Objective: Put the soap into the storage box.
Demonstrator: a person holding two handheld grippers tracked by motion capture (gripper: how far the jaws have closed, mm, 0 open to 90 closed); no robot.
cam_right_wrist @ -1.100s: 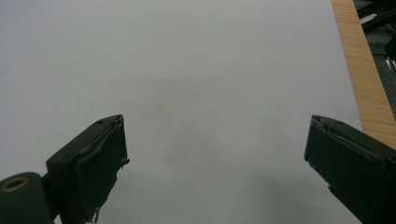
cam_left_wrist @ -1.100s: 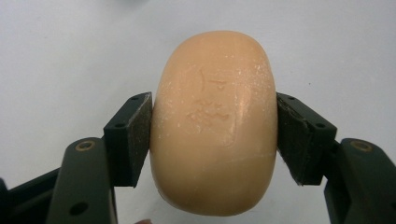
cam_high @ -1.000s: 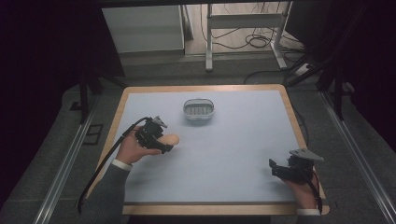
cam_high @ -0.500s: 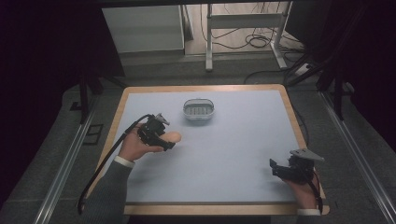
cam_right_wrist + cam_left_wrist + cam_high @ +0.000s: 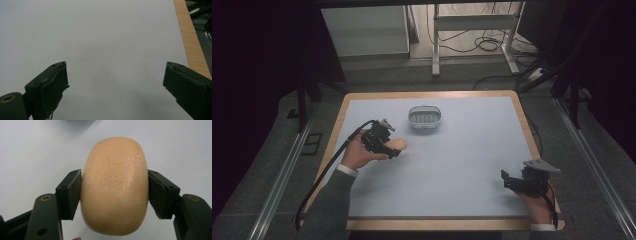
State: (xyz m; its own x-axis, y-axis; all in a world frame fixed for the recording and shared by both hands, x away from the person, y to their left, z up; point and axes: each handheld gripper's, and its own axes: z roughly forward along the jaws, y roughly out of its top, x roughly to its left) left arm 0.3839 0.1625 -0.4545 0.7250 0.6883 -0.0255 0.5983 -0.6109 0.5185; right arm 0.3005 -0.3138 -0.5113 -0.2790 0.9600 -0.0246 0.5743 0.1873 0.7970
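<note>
A peach-coloured oval bar of soap with a stamped mark sits between the pads of my left gripper, which is shut on its two long sides. In the high view this left gripper holds the soap over the left middle of the table. A small grey oval dish stands a little farther back and to the right of it. My right gripper is near the front right corner. Its jaws stand wide apart over bare surface in the right gripper view.
The table has a pale blue-grey top and a wooden rim. That rim runs close to the right gripper. A black cable trails from the left gripper off the table's left front.
The left gripper with the soap has shifted slightly away from the person, toward the dish. The right gripper has stayed put.
</note>
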